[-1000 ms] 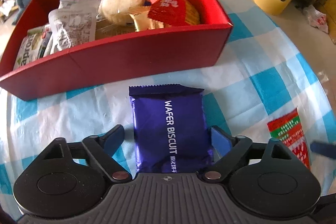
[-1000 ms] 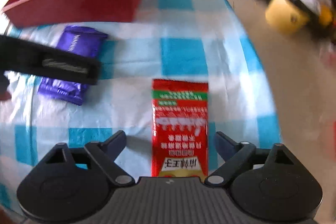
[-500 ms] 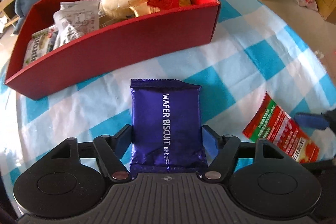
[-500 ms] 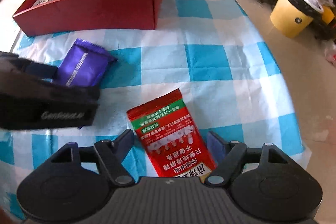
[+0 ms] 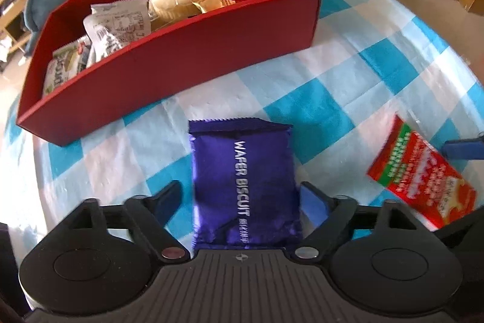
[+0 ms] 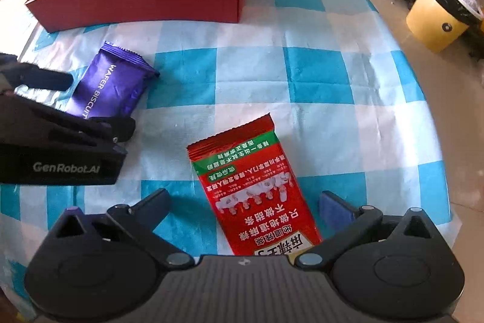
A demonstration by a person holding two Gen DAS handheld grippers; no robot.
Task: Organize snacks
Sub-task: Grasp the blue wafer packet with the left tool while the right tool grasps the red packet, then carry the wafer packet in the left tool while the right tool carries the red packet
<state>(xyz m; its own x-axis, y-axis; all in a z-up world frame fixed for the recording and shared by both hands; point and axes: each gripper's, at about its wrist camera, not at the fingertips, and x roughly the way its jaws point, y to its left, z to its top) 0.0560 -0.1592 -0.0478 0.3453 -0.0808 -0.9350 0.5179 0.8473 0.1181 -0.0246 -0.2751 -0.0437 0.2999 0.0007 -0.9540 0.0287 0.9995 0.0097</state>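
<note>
You're working over a round table with a blue-and-white checked cloth [image 6: 317, 71], floor visible past its edge and a yellow bin [image 6: 438, 20] with a black liner off to the right side. At the far side of the cloth sits the red box [image 5: 187, 56], already holding a bunch of snacks: a white printed packet, a pale round bun in clear wrap, a red pouch and some yellowish ones. Behind it there's a grey-blue cushion with something green on top.

Your left gripper [image 5: 242, 199] has just been opening its jaws, and they now stand wide either side of the purple wafer biscuit pack [image 5: 242, 183]. The right pad looks just beside the wrapper edge, the left one has a visible gap, so nothing's clamped. The pack lies flat on the cloth, just in front of the box's near wall.

Your right gripper [image 6: 242, 208] has also just been spreading, and it's fully wide around the red snack packet [image 6: 254, 189], which lies flat and skewed between the fingers, touching neither. From that view, the left tool's black body sits close on the left, next to the purple pack. The box's near wall stands between both packs and the inside.
</note>
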